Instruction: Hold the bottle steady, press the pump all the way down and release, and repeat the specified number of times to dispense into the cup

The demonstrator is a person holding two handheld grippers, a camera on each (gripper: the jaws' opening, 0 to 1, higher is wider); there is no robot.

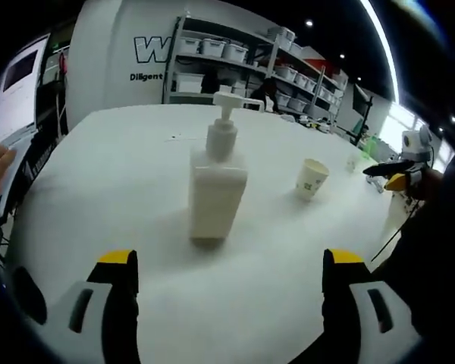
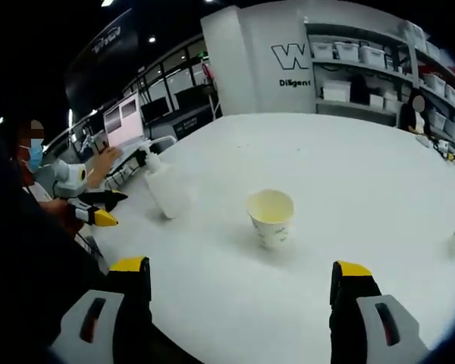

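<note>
Both grippers, left gripper (image 1: 226, 265) and right gripper (image 2: 243, 277), hold jaws wide, empty. The bottle (image 1: 216, 189) looks stiff, smooth, top-heavy: grip its flat sides; the paper cup (image 2: 271, 217) likely tips easily.

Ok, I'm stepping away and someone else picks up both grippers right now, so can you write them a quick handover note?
Left gripper: open, empty, jaws wide, lined up on the white square plastic pump bottle but short of it.
Right gripper: open, empty, facing the pale paper cup.
The bottle stands upright on the white table; its pump nozzle points toward the cup's side. The cup stands upright, apart from the bottle, not under the nozzle.
Done: nothing visible; bottle not held, pump not pressed.
Left: probably bring the cup under the nozzle, grip the bottle, do all the presses.
</note>
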